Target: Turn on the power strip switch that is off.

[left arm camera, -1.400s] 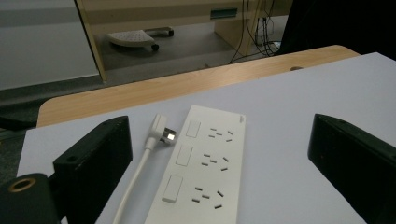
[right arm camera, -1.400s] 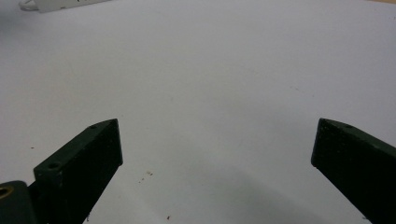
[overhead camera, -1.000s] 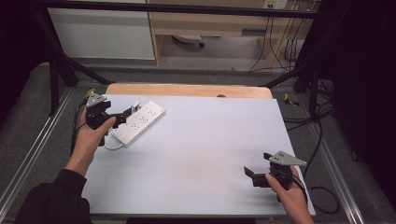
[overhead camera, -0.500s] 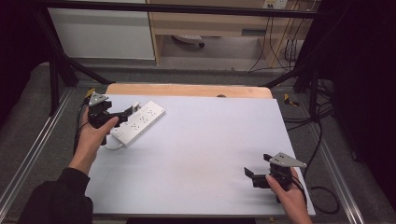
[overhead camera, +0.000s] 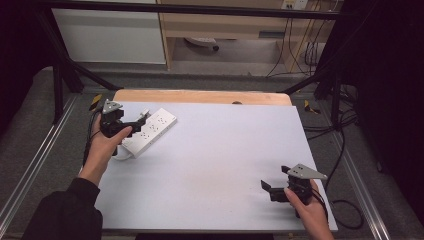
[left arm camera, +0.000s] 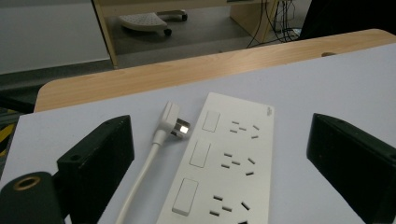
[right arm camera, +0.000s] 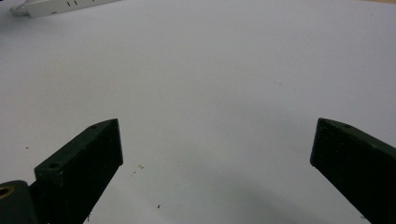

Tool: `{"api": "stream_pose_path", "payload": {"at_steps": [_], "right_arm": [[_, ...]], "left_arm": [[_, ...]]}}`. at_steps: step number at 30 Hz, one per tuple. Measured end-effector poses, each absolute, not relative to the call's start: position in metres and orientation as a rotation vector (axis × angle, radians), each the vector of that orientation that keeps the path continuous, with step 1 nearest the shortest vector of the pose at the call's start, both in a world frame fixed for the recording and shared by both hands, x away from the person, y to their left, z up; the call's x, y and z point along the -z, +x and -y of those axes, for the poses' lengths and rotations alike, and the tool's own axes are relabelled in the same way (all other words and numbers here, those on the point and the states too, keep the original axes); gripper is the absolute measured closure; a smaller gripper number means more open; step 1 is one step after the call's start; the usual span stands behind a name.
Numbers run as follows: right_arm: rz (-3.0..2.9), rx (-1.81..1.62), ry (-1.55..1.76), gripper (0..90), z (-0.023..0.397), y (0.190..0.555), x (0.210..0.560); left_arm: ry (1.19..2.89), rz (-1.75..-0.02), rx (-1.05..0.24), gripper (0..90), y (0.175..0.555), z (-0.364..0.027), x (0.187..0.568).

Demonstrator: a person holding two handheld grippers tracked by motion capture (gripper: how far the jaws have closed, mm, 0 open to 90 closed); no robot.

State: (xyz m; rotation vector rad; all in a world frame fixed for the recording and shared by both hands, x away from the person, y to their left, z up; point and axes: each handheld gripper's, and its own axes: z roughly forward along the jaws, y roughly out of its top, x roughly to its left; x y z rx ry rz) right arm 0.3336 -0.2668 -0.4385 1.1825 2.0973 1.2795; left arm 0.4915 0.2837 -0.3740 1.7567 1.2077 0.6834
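Left gripper (overhead camera: 134, 121): I have it at the upper left of the high view, jaws spread wide and gripping nothing, over the near end of the power strip.
Power strip (overhead camera: 150, 131): white, flat on the table (overhead camera: 215, 165) at upper left, running diagonally. In my left gripper view it lies between the two jaws, its sockets facing up, neither jaw touching it.
Plug (left arm camera: 175, 124): white, lying on the table just beside the strip's left edge in my left gripper view, its cord (left arm camera: 140, 179) trailing down toward the bottom of the frame.
Right gripper (overhead camera: 272, 190): I hold it at the lower right of the high view, jaws wide apart with nothing between them, well apart from the strip.
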Motion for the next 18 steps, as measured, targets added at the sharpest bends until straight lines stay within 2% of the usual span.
{"api": "stream_pose_path", "payload": {"at_steps": [11, 18], "right_arm": [[-2.102, -1.282, 1.185, 2.8, 0.266, 0.334, 0.439], [-2.115, -1.277, 1.18, 2.8, 0.266, 0.335, 0.44]], "left_arm": [[1.77, -1.231, -0.657, 8.1, 0.497, -0.279, 0.382], [1.787, -1.262, -0.696, 11.1, 0.502, -0.277, 0.388]]}}
